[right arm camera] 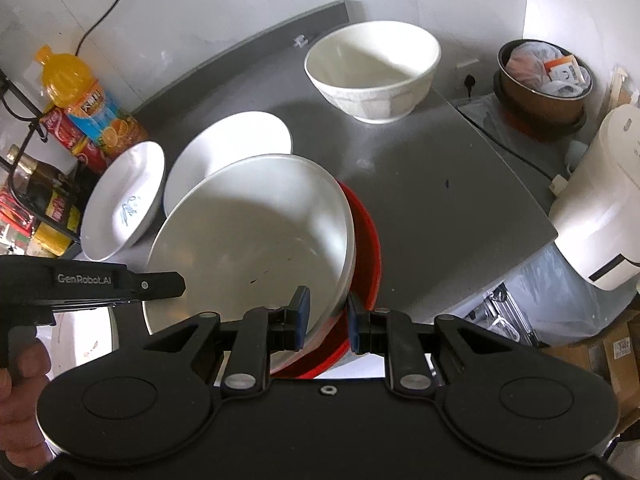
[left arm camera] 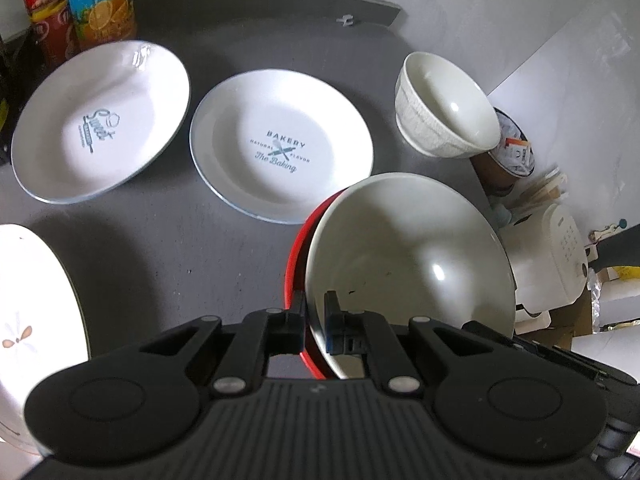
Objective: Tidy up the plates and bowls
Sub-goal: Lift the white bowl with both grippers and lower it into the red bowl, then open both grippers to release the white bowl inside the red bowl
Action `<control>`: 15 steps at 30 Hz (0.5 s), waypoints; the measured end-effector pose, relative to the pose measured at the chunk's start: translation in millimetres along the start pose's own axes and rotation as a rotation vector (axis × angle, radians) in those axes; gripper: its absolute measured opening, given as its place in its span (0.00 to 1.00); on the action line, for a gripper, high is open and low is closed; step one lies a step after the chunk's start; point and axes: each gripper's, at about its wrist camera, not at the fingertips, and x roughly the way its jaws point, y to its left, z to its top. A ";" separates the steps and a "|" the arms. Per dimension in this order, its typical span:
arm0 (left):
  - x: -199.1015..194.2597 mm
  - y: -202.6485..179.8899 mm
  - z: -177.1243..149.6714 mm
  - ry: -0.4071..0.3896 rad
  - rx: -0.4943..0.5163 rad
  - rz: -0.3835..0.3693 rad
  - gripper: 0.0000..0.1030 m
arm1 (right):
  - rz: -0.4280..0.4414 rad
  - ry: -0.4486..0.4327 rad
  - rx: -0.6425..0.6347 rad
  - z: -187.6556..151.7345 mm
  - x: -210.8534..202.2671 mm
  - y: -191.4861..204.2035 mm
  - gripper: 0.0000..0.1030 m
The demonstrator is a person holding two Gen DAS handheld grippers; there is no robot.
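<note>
A large bowl (left arm camera: 400, 248), white inside and red outside, hangs tilted above the grey table (left arm camera: 180, 248). My left gripper (left arm camera: 315, 308) is shut on its near rim, one finger on the red outside and one inside. In the right wrist view the same bowl (right arm camera: 248, 224) has my right gripper (right arm camera: 326, 312) shut on its rim. The left tool's black body (right arm camera: 100, 280) and a hand show beside it. On the table lie a "Bakery" plate (left arm camera: 280, 148), a "Sweet" plate (left arm camera: 100, 120) and a ribbed white bowl (left arm camera: 444, 108). A flower-patterned plate (left arm camera: 28, 312) sits at the near left.
Drink bottles (left arm camera: 96, 0) stand at the back left against the wall. Off the table's right edge (right arm camera: 520, 184) are a white appliance (right arm camera: 600, 200) and a filled bin (right arm camera: 544, 80). Cardboard boxes (right arm camera: 616, 352) sit low on the right.
</note>
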 end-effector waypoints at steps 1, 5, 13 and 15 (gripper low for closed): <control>1.0 0.8 -0.3 0.001 -0.003 -0.006 0.07 | 0.001 -0.003 0.004 -0.3 0.9 -0.6 0.19; 4.2 1.0 0.4 -0.003 0.002 -0.006 0.07 | -0.002 0.000 0.012 2.9 3.7 -0.8 0.22; 8.9 2.6 2.9 0.025 -0.009 -0.017 0.09 | 0.002 0.002 0.016 12.1 -2.9 0.2 0.46; 7.9 0.9 3.3 0.019 -0.002 -0.006 0.09 | 0.005 -0.010 0.009 15.0 -7.1 0.8 0.48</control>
